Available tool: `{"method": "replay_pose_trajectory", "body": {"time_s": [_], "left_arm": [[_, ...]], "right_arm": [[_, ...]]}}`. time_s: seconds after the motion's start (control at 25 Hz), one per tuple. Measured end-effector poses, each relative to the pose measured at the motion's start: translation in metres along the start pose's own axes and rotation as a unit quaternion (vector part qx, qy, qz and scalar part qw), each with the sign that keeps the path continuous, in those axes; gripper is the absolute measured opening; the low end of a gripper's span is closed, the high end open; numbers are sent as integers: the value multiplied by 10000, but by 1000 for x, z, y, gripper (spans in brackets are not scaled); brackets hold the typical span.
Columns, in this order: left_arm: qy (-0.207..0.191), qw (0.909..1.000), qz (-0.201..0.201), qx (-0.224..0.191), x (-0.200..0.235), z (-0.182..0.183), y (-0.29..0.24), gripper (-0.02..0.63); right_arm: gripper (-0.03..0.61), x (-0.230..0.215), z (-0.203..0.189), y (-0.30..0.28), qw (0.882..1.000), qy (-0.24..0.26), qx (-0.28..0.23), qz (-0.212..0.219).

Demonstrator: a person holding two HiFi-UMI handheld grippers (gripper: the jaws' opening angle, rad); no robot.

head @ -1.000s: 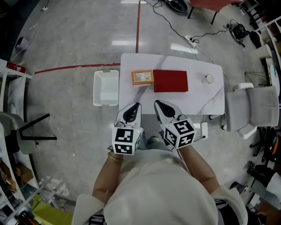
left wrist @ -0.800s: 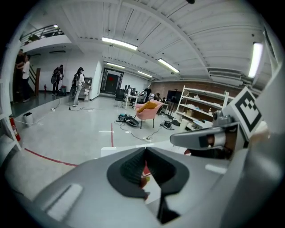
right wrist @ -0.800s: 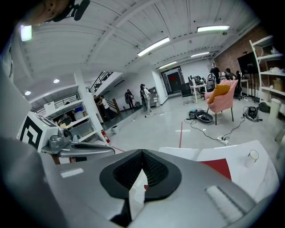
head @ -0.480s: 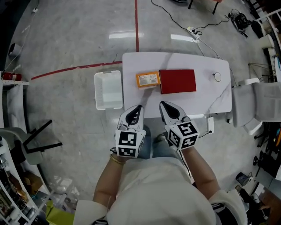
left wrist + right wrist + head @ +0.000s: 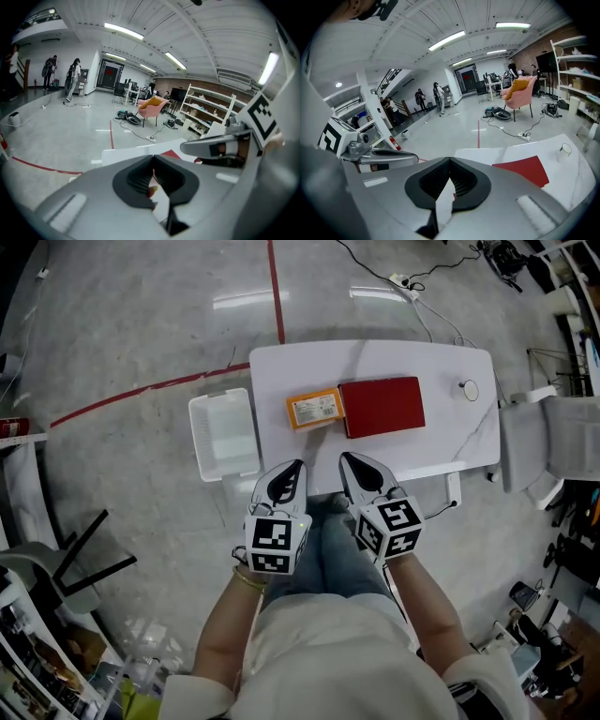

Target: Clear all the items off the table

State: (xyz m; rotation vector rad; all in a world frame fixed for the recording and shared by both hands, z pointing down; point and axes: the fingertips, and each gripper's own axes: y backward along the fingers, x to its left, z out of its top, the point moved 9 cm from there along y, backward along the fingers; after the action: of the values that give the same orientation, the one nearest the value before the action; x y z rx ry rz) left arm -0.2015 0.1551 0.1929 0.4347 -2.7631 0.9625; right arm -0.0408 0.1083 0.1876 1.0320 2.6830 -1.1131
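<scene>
Table [image 5: 412, 357] sits higher in head view now; grippers unmoved at near edge. Left gripper [image 5: 297, 465], right gripper [image 5: 344, 457] clenched, empty. Orange box [image 5: 315, 409], red book [image 5: 382, 406] side by side mid-surface. Box probably light, stiff: pinch narrow sides. Book flat: take by edge.

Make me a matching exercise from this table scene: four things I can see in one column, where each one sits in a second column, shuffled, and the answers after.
Things:
1. orange box
2. red book
3. white bin
4. small round object

Places:
A. off the table, beside its left end
B. alone near the table's right end
C. on the table, against the red book's left edge
D. mid-table, between two other items

Pairs: 1-C, 2-D, 3-A, 4-B.
</scene>
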Motion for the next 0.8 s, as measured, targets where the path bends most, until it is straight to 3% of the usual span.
{"method": "replay_pose_trajectory", "body": {"time_s": [0.36,0.8], "left_arm": [[52,9998,158,123,20,-15,-41,9],[464,9975,337,414,41,-46,-99,25]], "right_arm": [[-3,-28,-7,-37,9998,61,139,-99],[-2,-71,-28,-98,9970,347,672,-164]]}}
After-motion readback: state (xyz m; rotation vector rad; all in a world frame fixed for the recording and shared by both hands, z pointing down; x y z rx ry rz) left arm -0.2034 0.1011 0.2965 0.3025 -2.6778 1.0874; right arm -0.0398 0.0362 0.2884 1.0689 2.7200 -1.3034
